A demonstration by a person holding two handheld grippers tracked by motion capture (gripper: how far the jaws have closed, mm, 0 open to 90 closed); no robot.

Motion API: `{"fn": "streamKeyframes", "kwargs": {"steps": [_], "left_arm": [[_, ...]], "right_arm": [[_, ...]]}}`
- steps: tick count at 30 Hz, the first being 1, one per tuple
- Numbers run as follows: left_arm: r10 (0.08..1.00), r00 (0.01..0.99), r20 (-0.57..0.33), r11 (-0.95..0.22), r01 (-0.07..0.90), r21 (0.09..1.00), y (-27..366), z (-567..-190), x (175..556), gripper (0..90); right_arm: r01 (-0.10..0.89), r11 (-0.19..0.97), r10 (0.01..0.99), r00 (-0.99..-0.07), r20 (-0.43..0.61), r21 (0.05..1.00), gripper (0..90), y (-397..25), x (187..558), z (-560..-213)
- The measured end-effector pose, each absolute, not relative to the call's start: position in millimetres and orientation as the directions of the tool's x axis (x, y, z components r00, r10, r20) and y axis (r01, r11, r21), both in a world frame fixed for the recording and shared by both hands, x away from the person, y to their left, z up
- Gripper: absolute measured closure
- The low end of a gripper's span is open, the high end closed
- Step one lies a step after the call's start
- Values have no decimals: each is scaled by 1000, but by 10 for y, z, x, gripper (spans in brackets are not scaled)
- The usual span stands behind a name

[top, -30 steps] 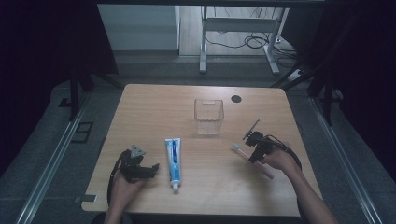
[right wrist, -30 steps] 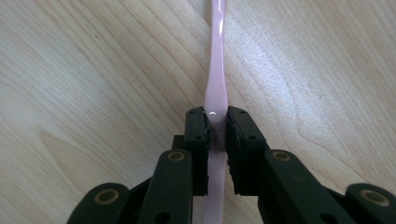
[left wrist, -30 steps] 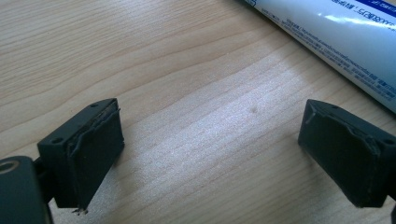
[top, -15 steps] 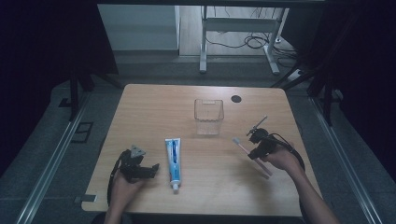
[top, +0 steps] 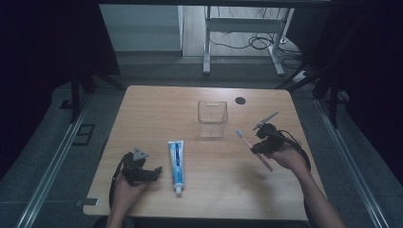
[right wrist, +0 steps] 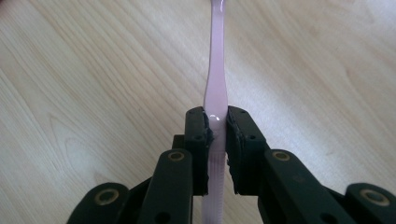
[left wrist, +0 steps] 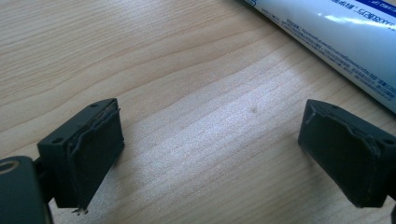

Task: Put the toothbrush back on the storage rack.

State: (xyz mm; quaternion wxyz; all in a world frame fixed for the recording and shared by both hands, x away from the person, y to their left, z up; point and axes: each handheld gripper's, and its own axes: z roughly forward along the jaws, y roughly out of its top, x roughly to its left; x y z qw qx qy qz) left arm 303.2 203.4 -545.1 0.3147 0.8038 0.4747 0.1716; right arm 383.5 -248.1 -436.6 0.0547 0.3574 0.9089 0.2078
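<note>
Your right hand-held gripper (top: 259, 146) has its jaws pressed together on the pink toothbrush (top: 253, 150), pinching the handle partway along; in the right gripper view the toothbrush (right wrist: 215, 88) runs straight up out of the jaws, away from you, over bare wood. From the high view the brush is raised off the table (top: 157, 111), tilted, with its bristle end pointing up and to your left toward the clear plastic cup (top: 212, 118) and its tail end slanting down toward your right hand (top: 286, 156). The cup stands upright near the middle of the table, close to the brush head but apart from it (a small dark round spot (top: 240, 100) lies on the wood beyond it). Your left hand-held gripper (top: 147, 172) rests low at the near left of the table with its jaws spread wide and nothing between them; in the left gripper view they frame bare tabletop. The toothpaste tube (top: 177, 160) lies flat just beside that gripper, lengthwise toward you with its cap at the near end, and its white and blue side (left wrist: 345, 42) crosses the upper right corner of the left gripper view, clear of both jaws.
</note>
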Motion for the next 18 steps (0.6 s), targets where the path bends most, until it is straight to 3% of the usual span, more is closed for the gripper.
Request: {"fn": "streamKeyframes", "kwargs": {"steps": [18], "left_arm": [[870,493,-20,-356,654,668,2037,-5449,3034,67]], "right_arm": [[578,617,671,-741,27,534,789,-2278,3918,-4131]]}}
